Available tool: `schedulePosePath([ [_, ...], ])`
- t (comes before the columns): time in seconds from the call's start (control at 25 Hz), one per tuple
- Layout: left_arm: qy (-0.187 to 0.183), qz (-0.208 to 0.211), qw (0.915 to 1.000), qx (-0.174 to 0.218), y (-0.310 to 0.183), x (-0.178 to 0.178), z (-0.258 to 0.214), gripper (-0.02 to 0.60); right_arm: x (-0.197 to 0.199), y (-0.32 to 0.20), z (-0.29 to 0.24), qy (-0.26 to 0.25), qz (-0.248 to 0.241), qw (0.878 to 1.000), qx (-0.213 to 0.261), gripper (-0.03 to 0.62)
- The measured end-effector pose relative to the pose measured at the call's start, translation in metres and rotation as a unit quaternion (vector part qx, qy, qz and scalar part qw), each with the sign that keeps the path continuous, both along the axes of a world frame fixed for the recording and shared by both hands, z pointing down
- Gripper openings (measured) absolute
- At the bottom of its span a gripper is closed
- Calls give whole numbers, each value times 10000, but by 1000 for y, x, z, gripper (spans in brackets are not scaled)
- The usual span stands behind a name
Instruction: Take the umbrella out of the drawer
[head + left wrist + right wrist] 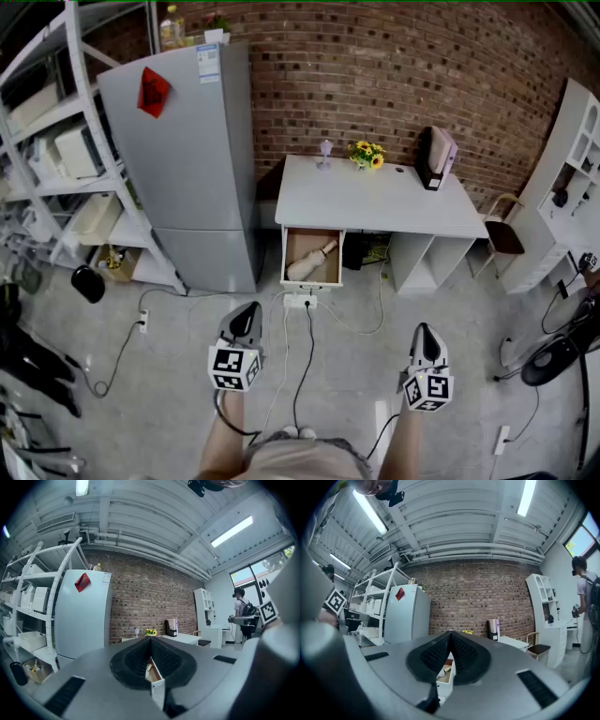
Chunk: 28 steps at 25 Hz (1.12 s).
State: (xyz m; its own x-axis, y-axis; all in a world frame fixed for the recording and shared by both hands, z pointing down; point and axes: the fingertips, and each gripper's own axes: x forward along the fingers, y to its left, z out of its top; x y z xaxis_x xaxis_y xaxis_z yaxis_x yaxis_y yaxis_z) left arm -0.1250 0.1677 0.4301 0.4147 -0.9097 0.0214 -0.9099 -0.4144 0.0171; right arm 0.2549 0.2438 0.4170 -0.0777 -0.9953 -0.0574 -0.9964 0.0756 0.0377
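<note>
**Both tools shut and empty, umbrella in the open drawer**

I am standing back from the white worktop (375,202), with bare floor (356,366) between me and it. I hold both tools out level in front of me, side by side and well apart from each other.

The left tool (247,311) has its jaws pressed together with nothing between the pads; its own view shows the two black pads (136,660) meeting in a closed line. The right tool (427,332) is the same: jaws fully together and empty, the pads (465,654) meeting at the tip.

The umbrella (312,261) lies in the drawer (287,255), which is pulled out from under the left end of the worktop. It is pale, and it rests slantwise on the brown drawer bottom, its narrower end toward the back right. Neither tool is near it.

On the worktop, yellow flowers (366,155) stand by the brick wall (375,75), with a dark and pink upright thing (434,157) near the right end. A grey fridge (187,159) stands just left of the worktop. A white power strip (300,301) lies on the floor just in front of the drawer, with cables running from it. In the right tool's view, a person (587,606) stands far off at the right edge.
</note>
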Motion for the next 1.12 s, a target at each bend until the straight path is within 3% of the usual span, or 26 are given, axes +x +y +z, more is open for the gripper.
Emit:
schedulePosePath([
  [0.64, 4, 73, 9999, -104, 1, 3, 8, 25, -6, 8, -1, 11, -6, 10000, 11, 17],
  [1.12, 49, 50, 9998, -174, 6, 0, 14, 25, -9, 10, 7, -246, -24, 9997, 6, 18],
])
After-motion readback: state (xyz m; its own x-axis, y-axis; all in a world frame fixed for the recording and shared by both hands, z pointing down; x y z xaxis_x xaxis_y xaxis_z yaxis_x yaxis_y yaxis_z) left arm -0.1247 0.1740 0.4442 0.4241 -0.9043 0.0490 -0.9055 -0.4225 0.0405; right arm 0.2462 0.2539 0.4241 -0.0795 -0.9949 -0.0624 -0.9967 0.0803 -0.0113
